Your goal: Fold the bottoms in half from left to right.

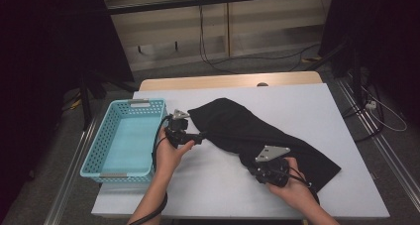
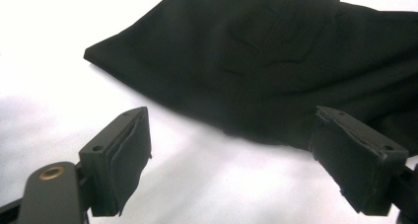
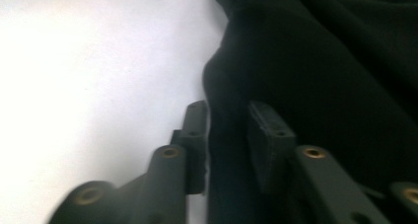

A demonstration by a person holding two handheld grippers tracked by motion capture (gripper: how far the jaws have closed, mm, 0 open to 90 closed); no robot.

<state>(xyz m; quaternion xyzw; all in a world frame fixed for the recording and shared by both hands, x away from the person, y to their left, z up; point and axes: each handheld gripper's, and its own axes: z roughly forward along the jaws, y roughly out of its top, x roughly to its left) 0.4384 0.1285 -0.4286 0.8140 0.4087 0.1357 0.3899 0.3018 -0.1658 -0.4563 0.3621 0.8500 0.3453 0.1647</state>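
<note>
Black cloth (image 1: 257, 131) lies flat and slantwise across the middle of the tabletop (image 1: 307, 101), its one end pointing toward the far left and its broad end reaching near the front right corner, apparently spread out so that its edges can be taken.

At the far left, the turquoise basket (image 1: 94, 158) stands on the left edge of the tabletop, bare inside and well placed to receive the cloth. Just beside its right wall, the left gripper (image 1: 198, 136) hovers with jaws spread wide and nothing between them; the left gripper view shows the cloth (image 2: 256, 61) lying just ahead of its pads (image 2: 133, 150), apart from them, over bare white tabletop (image 2: 207, 184).

Farther right, the right gripper (image 1: 255, 168) sits at the cloth's near edge. In the right gripper view a fold of cloth (image 3: 315, 76) runs between the narrowed jaws; whether the pads (image 3: 263, 130) actually press it I cannot tell for certain, though it looks pinched.

Open tabletop lies in front between the hands, and along the far edge; the basket leaves little room on the left.
</note>
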